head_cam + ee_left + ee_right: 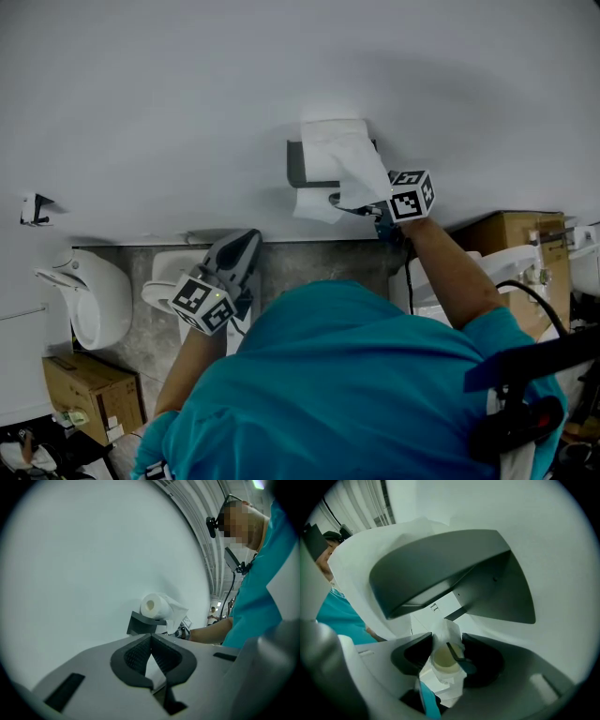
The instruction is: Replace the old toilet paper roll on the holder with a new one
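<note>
One slip risk now: your right tool (449,641) pinches the nearly bare old roll (442,659) just under the holder (454,573), and the loose tissue between pads and core could let it slide out. A full roll (333,139) perches on top, and your left tool (151,638) is closed and empty.

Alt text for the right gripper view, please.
The right gripper grips a nearly spent toilet paper roll, its cardboard core showing, just under the grey wall holder. Loose white paper hangs along the holder's left side.
</note>
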Available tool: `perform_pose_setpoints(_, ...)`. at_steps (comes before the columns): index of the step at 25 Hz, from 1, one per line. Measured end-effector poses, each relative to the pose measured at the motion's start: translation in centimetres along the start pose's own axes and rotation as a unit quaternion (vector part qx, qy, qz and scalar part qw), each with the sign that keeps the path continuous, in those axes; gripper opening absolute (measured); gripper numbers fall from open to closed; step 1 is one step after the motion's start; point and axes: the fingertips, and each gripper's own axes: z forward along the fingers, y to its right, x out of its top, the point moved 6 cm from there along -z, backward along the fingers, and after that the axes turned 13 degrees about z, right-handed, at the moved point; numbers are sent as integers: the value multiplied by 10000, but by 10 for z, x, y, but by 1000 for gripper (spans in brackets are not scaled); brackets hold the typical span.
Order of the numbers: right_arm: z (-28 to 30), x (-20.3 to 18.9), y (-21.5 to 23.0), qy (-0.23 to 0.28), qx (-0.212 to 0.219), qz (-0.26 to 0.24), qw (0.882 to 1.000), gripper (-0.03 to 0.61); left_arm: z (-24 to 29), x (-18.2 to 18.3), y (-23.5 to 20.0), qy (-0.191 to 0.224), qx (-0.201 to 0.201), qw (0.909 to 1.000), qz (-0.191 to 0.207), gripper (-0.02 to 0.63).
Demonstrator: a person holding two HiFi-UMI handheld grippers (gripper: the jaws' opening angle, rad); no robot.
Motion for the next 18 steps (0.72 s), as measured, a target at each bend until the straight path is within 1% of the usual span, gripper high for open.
perform_pose_setpoints(3,-2,-2,3,-42,28,0,10000,182,-2,0,-1,0,4,10000,-4,9)
perform_pose_setpoints(9,-7,-2,4,-158,-102,-189,9996,160,-2,0,0,-17,28,10000,-18,9)
perform_pose_setpoints(14,-10,0,4,-364,-266,-333,9984,155,-1,1,0,18,31,10000,-18,9)
perform_pose_setpoints(18,-11,2,4,-425,-310,-310,9981,155,-2,-1,-2,60,51,10000,-47,9)
